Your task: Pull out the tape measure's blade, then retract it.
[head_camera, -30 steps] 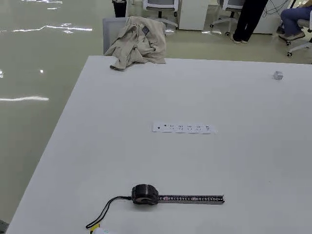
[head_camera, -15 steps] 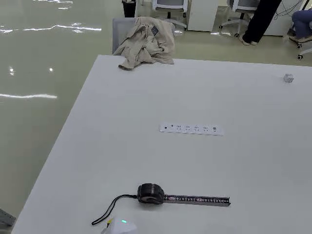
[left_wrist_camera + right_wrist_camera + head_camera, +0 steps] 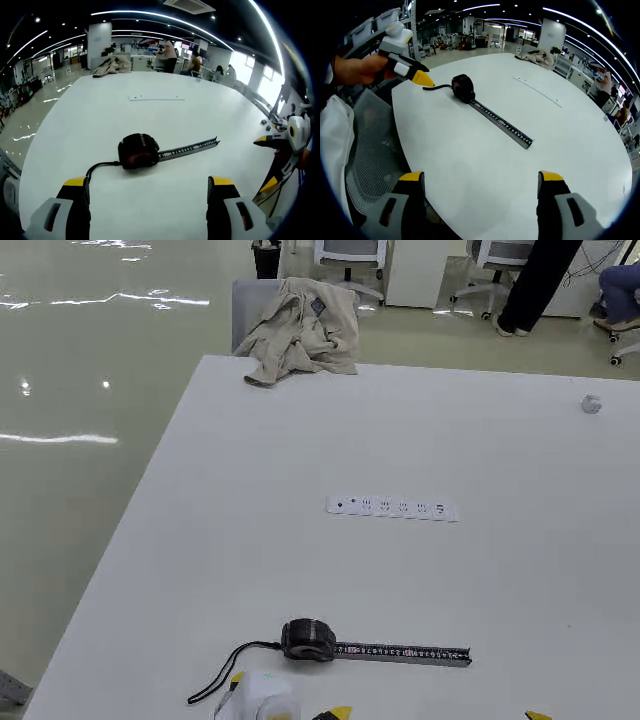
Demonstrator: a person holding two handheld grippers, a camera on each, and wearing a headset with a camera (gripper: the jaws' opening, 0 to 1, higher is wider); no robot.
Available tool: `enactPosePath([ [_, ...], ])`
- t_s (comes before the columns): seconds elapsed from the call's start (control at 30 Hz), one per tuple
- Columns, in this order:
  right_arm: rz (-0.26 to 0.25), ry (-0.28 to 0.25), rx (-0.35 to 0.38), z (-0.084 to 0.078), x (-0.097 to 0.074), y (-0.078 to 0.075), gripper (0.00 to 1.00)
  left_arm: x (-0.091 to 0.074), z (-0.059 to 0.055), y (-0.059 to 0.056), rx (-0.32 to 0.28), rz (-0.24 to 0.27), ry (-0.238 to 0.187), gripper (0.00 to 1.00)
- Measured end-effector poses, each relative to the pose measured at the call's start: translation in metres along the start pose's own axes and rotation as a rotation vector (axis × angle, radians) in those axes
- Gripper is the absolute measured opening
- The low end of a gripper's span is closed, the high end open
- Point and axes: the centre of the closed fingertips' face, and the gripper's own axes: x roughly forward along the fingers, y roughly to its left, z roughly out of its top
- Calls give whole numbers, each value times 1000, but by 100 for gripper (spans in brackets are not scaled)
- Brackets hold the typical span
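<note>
The left claw is wide open and empty, with the round black tape measure case straight ahead of it on the smooth white counter. Its thin flat blade lies drawn out, long axis running rightwards toward the right claw, equally open and empty.

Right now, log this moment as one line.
tape measure: on table, blade out | left gripper: jaws open, empty | right gripper: jaws open, empty

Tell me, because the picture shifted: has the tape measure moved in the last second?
No. The tape measure lies at the same offset and angle from the power strip; the camera moved, not it.
</note>
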Motion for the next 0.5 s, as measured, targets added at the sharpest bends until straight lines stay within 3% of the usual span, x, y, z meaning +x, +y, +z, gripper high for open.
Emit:
enactPosePath([
  [0.5, 93, 55, -181, 14, 17, -13, 95, 12, 6, 7, -35, 42, -2, 95],
])
